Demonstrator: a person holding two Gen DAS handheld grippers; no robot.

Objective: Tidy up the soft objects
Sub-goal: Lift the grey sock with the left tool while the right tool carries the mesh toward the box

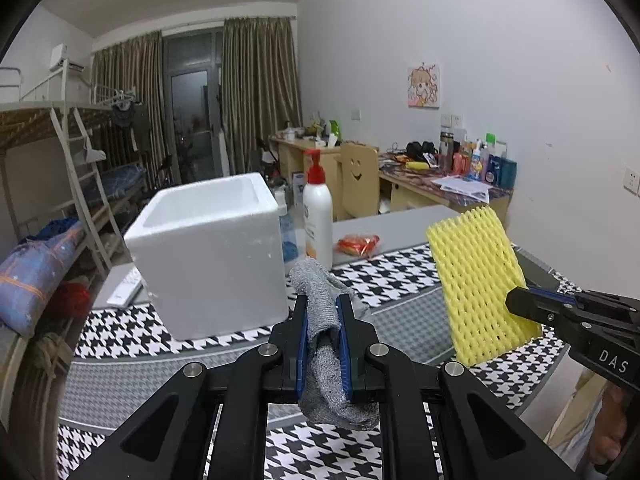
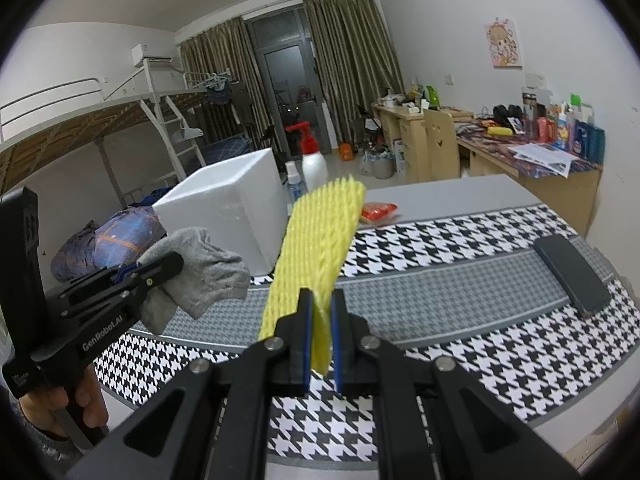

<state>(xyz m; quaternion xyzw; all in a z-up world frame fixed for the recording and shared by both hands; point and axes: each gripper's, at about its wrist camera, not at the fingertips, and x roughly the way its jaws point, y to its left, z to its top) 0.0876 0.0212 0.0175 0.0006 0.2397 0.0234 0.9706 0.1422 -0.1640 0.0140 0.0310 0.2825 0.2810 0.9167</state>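
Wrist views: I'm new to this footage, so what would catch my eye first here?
The yellow foam net, pinched in the right gripper and held up above the houndstooth cloth. Next, the grey sock clamped in the left gripper, just in front of the open white foam box at the table's left.

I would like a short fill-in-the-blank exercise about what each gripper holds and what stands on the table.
1. The left gripper is shut on a grey ____.
2. The right gripper is shut on a foam net of ____ colour.
3. The white foam box stands with its top ____.
4. The pump bottle has a ____ pump head.

Missing words: sock; yellow; open; red
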